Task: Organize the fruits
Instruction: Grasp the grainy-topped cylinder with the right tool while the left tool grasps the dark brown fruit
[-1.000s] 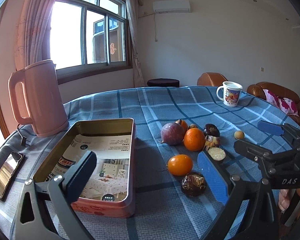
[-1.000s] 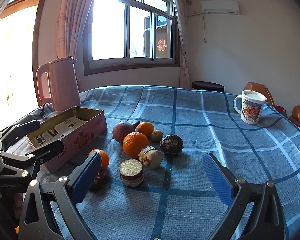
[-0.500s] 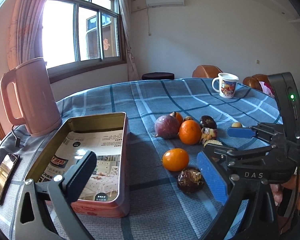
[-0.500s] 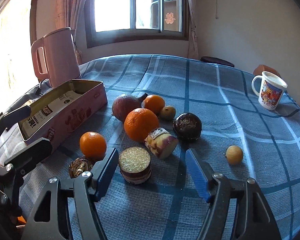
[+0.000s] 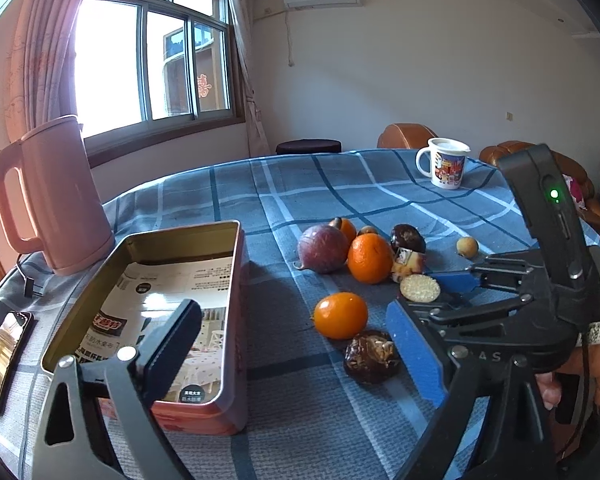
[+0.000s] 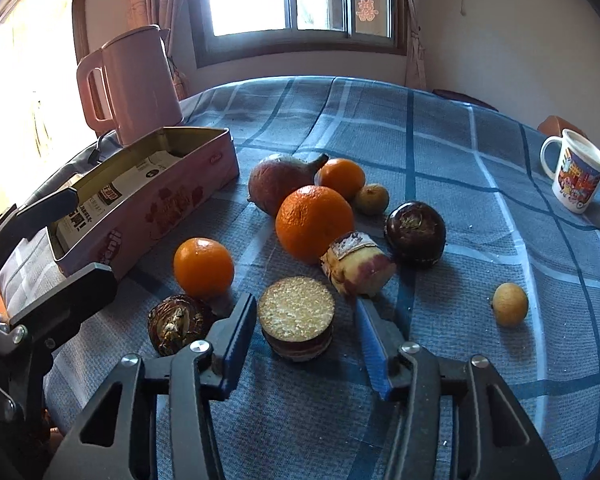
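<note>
On the blue checked tablecloth point(image 6: 440, 152), your right gripper point(image 6: 304, 332) straddles the cut fruit half point(image 6: 296, 316); its jaws have just been closing, pads near but not yet pressing. Your left gripper point(image 5: 296, 344), jaws also narrowing slightly, stands open and empty between the pink tin point(image 5: 236, 320) and the fruits.

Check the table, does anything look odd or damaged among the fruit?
Two pieces are cut rather than whole: a round slice lying flat, cut face up, between the right gripper's fingers, and a chunk on its side behind it. The tin holds only printed paper, no fruit.
</note>
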`<state>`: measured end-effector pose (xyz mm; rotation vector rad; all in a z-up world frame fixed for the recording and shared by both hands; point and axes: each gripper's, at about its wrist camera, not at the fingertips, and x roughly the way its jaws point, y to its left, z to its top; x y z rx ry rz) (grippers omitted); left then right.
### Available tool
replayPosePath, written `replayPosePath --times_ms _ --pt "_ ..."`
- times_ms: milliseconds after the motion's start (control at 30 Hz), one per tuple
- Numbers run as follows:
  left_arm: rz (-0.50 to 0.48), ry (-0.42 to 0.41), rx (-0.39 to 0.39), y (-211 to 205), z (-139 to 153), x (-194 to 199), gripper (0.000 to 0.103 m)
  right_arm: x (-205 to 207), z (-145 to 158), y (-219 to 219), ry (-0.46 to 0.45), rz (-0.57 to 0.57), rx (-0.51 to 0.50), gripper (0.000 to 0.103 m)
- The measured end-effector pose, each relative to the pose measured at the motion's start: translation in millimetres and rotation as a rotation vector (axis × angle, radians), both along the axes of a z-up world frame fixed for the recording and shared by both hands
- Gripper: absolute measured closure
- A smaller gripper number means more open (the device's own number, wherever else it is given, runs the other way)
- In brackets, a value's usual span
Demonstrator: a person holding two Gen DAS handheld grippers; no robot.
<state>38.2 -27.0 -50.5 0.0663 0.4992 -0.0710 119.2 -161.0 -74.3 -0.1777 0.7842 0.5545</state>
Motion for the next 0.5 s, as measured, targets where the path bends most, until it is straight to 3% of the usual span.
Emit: replayPosePath --times_ms 67,300,400,500 --pt "-0.014 0.015 -0.003 -2 -1 2 0.013 0 -1 -2 0.012 0.011 0.020 0.066" --pt "-0.096 0.097 -0.007 -17 -7 10 0.022 -15 11 -22 -0.083 -0.046 0.109 0.066" --pt "-0.108 0.135 0.021 -24 -11 16 0.031 -20 13 -25 -0.118 -0.067 0.078 0.066" --pt "-0.130 0.196 0.047 -31 -18 23 0.042 -15 13 -32 -0.097 -0.074 0.107 0.066"
